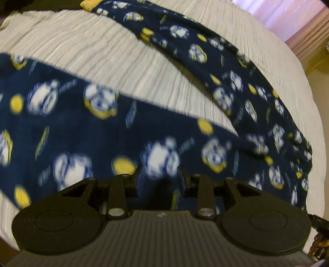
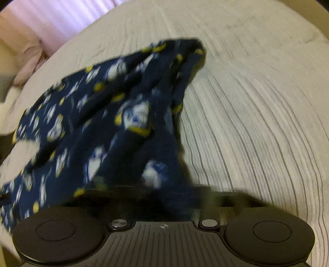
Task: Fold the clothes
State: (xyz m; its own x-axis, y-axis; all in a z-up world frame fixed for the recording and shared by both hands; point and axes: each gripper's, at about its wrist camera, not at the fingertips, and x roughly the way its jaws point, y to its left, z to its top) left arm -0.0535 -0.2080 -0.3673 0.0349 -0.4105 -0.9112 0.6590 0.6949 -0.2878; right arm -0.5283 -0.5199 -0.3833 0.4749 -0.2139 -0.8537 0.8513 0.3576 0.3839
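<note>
Navy fleece pants (image 1: 82, 127) printed with white and yellow figures lie on a white ribbed bedspread (image 1: 102, 51). One leg runs across the near part of the left wrist view, and the other leg (image 1: 236, 82) stretches away to a yellow cuff (image 1: 88, 4) at the top. My left gripper (image 1: 160, 172) is shut on the near leg's fabric, which fills the narrow gap between its fingers. In the blurred right wrist view the pants (image 2: 102, 123) rise in a tent shape into my right gripper (image 2: 174, 197), which is shut on them. Its fingertips are hidden by cloth and blur.
The bedspread (image 2: 257, 123) spreads wide to the right of the pants. Pink curtains (image 1: 287, 16) hang beyond the bed's far edge, and the same curtains (image 2: 41, 20) show at upper left of the right wrist view. A pink bundle (image 2: 28, 61) lies by that edge.
</note>
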